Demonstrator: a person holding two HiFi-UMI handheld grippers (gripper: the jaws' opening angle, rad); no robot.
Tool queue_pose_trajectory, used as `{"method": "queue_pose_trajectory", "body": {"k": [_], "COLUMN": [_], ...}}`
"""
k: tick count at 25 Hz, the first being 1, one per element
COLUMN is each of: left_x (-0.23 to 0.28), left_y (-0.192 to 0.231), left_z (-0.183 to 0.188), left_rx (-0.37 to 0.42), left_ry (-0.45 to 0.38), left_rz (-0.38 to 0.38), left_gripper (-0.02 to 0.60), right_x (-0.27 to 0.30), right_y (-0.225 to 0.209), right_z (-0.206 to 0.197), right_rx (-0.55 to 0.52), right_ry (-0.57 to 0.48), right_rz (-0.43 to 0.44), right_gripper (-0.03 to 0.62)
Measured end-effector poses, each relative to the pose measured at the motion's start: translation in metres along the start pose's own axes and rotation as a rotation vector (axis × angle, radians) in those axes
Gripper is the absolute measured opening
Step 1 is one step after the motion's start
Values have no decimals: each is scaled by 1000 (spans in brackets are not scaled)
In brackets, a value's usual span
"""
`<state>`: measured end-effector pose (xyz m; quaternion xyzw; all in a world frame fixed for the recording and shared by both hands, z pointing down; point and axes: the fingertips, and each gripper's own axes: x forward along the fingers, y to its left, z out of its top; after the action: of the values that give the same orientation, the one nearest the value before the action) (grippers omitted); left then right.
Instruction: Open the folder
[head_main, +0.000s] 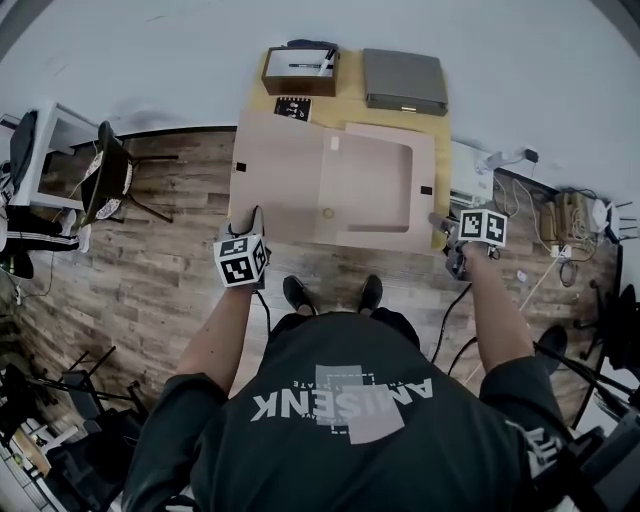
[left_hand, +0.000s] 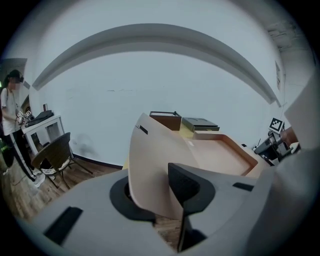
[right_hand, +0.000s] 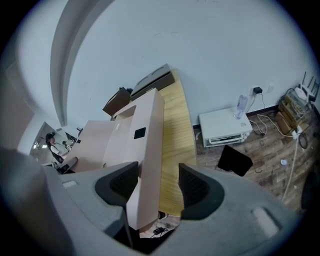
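A pinkish-tan folder (head_main: 370, 185) lies spread on the wooden table (head_main: 350, 105), its cover flap (head_main: 275, 175) swung out to the left. My left gripper (head_main: 254, 216) is at the flap's near left corner. In the left gripper view the flap (left_hand: 150, 160) stands curved between the jaws of the left gripper (left_hand: 156, 186) and hides the left pad; I see no squeeze on it. My right gripper (head_main: 441, 222) is at the folder's near right corner. In the right gripper view the folder's edge (right_hand: 146, 135) runs between the wide jaws of the right gripper (right_hand: 158, 183), clear of the right pad (right_hand: 194, 187).
Behind the folder sit a brown box with a pen (head_main: 300, 70), a grey flat case (head_main: 404, 80) and a marker card (head_main: 293, 108). A chair (head_main: 110, 175) stands left, a white appliance (right_hand: 225, 130) and cables right. A person (left_hand: 10, 125) stands far left.
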<state>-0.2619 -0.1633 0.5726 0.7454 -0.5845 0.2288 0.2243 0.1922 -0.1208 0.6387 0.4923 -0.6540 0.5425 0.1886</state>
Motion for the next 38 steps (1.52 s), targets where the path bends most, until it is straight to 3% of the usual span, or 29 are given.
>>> {"method": "queue_pose_trajectory", "body": {"k": [10, 20, 26, 31, 38], "left_x": [25, 48, 60, 61, 61], "left_y": [30, 61, 66, 66, 63], "left_z": [-30, -62, -68, -69, -68], "left_rx": [30, 8, 135, 144, 224], "left_ry": [70, 160, 193, 178, 183], "left_rz": [9, 77, 78, 57, 52], "left_gripper": [140, 312, 322, 322, 322], "right_x": [-2, -3, -3, -4, -3], "right_y": [1, 0, 3, 3, 2], "right_z": [-2, -2, -1, -2, -3], "right_rx": [47, 66, 55, 66, 66], "right_ry": [-30, -45, -50, -52, -50], "right_rz": [-65, -116, -148, -154, -151], "right_gripper": [245, 244, 244, 244, 244]}}
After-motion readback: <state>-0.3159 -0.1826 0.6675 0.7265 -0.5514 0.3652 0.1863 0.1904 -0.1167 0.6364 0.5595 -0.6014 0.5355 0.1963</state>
